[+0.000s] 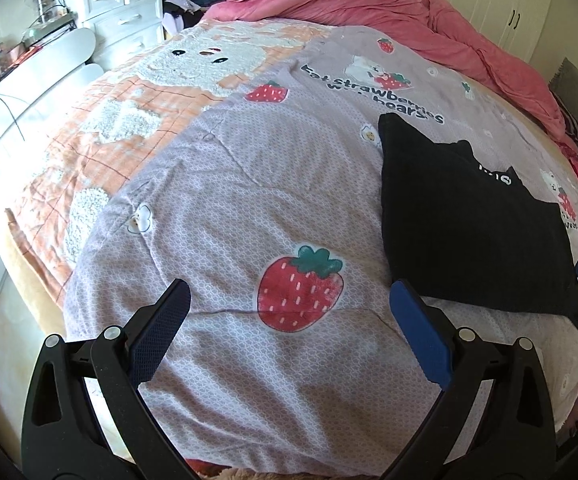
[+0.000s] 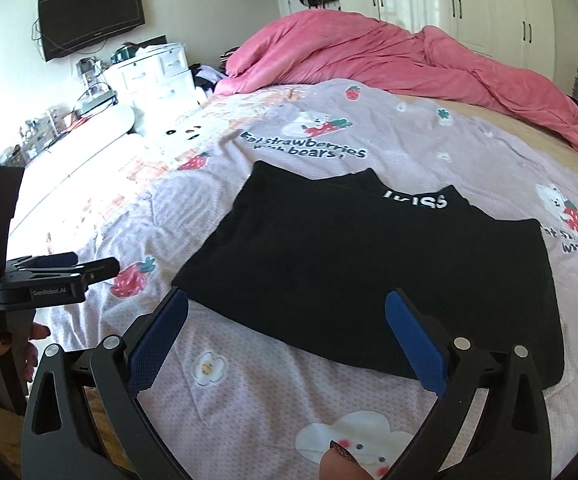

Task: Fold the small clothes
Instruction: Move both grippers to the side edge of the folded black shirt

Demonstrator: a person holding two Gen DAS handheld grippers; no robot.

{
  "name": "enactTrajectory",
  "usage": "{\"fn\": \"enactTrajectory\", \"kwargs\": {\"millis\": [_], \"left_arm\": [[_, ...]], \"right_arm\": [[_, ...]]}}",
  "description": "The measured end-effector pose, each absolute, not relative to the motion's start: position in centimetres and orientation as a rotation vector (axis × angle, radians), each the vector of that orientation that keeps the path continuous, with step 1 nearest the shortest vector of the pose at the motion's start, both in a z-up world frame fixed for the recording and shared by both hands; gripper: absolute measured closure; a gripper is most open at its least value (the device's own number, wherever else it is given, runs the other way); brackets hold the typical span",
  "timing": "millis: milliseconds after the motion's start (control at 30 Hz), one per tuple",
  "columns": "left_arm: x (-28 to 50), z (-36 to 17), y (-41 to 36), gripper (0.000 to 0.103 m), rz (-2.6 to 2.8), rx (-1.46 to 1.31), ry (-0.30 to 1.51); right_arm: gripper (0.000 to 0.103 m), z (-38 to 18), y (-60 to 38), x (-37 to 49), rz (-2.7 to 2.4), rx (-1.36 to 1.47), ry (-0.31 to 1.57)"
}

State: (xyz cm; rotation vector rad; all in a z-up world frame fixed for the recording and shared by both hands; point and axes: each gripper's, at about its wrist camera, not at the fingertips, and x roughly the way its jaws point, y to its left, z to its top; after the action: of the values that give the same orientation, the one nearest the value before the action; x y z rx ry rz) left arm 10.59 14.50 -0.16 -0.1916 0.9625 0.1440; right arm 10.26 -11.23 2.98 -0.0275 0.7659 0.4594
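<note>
The right gripper (image 2: 287, 334), spread wide and empty, is positioned just before the near hem of the flat black knitted garment (image 2: 369, 272). The left gripper (image 1: 289, 320), likewise wide and empty, is offset leftward; the garment's long axis runs crosswise.

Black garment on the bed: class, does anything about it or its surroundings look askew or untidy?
The black garment lies flat but skewed, and its far edge is uneven, with points sticking up beside the white lettering. Behind it, a pink duvet lies crumpled across the bed. Both grippers, left and right, are open and empty.
</note>
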Motion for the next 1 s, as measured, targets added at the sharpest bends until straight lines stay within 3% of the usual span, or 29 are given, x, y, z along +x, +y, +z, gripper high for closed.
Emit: {"fn": "enactTrajectory", "kwargs": {"millis": [1000], "left_arm": [[17.0, 1.0, 13.2, 0.01, 0.111, -0.125, 0.96]], "right_arm": [[0.005, 0.2, -7.4, 12.0, 0.529, -0.104, 0.808]]}}
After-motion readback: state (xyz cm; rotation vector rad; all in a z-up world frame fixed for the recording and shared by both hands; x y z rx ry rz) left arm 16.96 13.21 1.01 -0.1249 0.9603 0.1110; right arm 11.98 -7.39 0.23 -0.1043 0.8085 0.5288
